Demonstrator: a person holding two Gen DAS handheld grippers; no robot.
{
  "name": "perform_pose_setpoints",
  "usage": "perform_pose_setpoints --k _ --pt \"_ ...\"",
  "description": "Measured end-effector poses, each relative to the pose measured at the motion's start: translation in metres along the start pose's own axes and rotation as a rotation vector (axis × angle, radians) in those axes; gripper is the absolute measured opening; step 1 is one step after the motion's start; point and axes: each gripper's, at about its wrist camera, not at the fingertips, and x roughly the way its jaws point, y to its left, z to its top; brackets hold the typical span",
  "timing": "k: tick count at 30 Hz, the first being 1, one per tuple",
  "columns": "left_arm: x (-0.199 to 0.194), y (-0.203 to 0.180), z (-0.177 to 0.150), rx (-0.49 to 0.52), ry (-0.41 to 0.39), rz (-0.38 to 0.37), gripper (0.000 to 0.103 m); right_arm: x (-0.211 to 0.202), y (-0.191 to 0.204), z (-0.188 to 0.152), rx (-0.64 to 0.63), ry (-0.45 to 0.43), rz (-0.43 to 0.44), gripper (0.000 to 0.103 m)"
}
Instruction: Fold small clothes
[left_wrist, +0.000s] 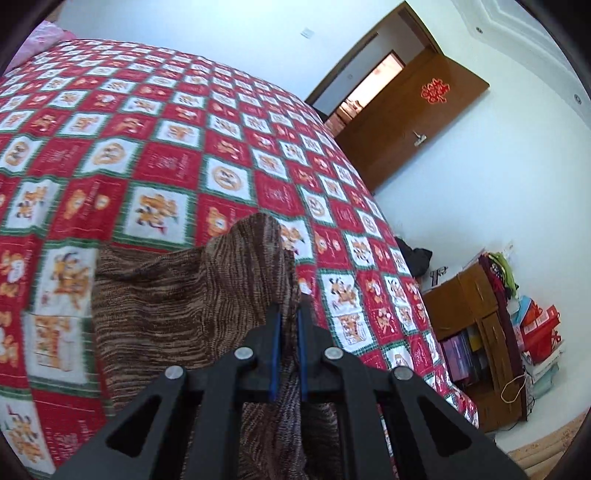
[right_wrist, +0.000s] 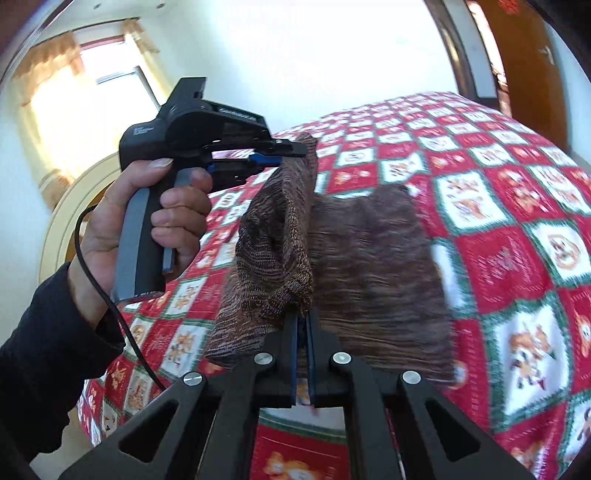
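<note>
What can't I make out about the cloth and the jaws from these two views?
- Left wrist view: the brown cloth drapes over the left gripper, hiding its tips and the pinched edge.
- Right wrist view: the lifted fold hides the cloth beneath it; the flat part is motion-blurred.
- Right gripper: the tips are buried in the fold.
- Garment type: unclear in both views.

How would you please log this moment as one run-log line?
left tongs: shut on brown knit garment | right tongs: shut on same | garment: edge lifted above bedspread
</note>
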Motion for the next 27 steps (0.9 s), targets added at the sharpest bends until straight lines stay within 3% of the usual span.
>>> perform_pose_setpoints --k 12,16,18,20,21,22,23,24,25,27 --pt "0.081 -0.033 -0.028 0.096 0.095 0.059 0.009 0.001 -0.073 -0.023 0.218 0.052 -0.040 0.003" --pt "0.082 -0.043 -0.036 0.141 0.101 0.072 0.014 -0.009 -0.086 -0.027 0.248 0.032 -0.099 0.003" --pt "0.063 -0.039 -0.036 0.164 0.073 0.045 0.015 -0.016 -0.096 -0.029 0.275 0.023 -0.115 0.003" --pt "0.037 -0.027 -0.036 0.218 0.013 0.051 0.031 -0.027 -0.101 -0.031 0.276 -0.006 -0.160 0.004" --pt "0.021 -0.014 -0.037 0.244 -0.024 0.064 0.053 -0.032 -0.100 -0.029 0.261 -0.022 -0.179 0.005" --pt "0.007 0.003 -0.038 0.261 -0.060 0.073 0.066 -0.036 -0.096 -0.027 0.244 -0.040 -0.186 0.017" --pt "-0.012 0.023 -0.042 0.283 -0.108 0.096 0.071 -0.038 -0.091 -0.023 0.226 -0.058 -0.181 0.030" --pt "-0.028 0.044 -0.046 0.300 -0.141 0.129 0.074 -0.038 -0.083 -0.018 0.202 -0.071 -0.157 0.064" --pt "-0.038 0.063 -0.049 0.307 -0.157 0.146 0.075 -0.035 -0.078 -0.014 0.183 -0.075 -0.125 0.077" --pt "-0.055 0.094 -0.064 0.295 -0.167 0.192 0.075 -0.028 -0.058 -0.005 0.121 -0.082 -0.063 0.075"
